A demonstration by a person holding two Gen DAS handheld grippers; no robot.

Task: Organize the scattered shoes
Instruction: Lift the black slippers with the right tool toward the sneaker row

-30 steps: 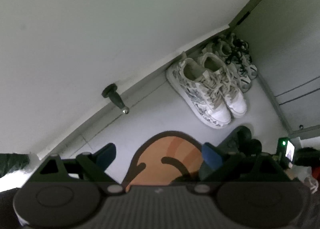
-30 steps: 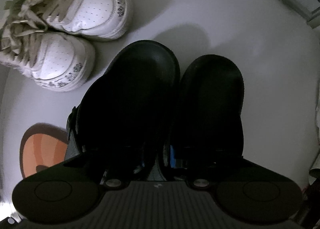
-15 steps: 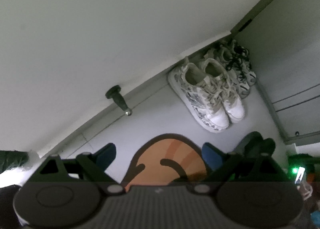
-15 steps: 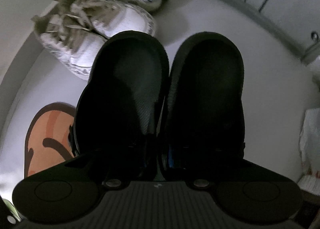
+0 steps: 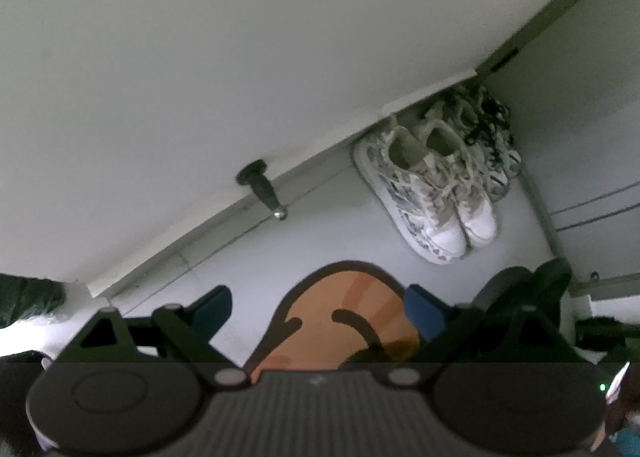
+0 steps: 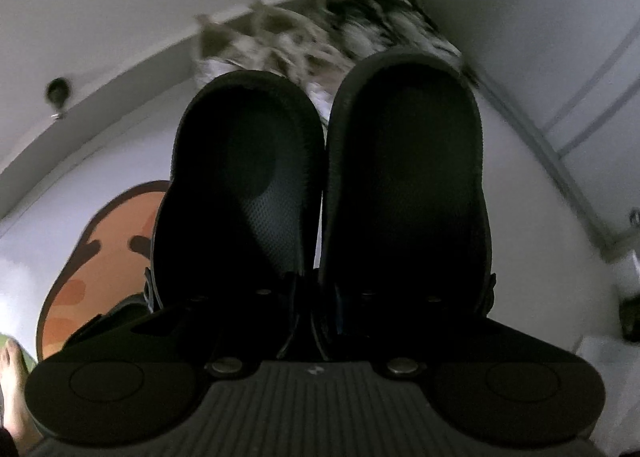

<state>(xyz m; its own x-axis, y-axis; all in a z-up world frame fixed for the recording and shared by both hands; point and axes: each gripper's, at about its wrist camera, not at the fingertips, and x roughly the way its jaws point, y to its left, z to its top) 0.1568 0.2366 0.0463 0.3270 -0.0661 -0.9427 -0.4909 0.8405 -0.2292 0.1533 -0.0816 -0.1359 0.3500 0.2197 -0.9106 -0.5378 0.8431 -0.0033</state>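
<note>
**Black clogs held above the mat**

Left wrist: beyond the orange mat (image 5: pixel 352 309), white sneakers (image 5: pixel 432 193) line the wall; our left gripper (image 5: pixel 316 307) hangs empty, jaws apart.

Right wrist: our right gripper (image 6: pixel 316 297), tilted downward, pinches both black clogs (image 6: pixel 328 185) together, hiding the sneakers.

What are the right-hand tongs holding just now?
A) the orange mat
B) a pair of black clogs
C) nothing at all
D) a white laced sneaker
B: in the right wrist view the right tongs are shut on the inner edges of the black clogs, which hang side by side in front of the camera.
</note>
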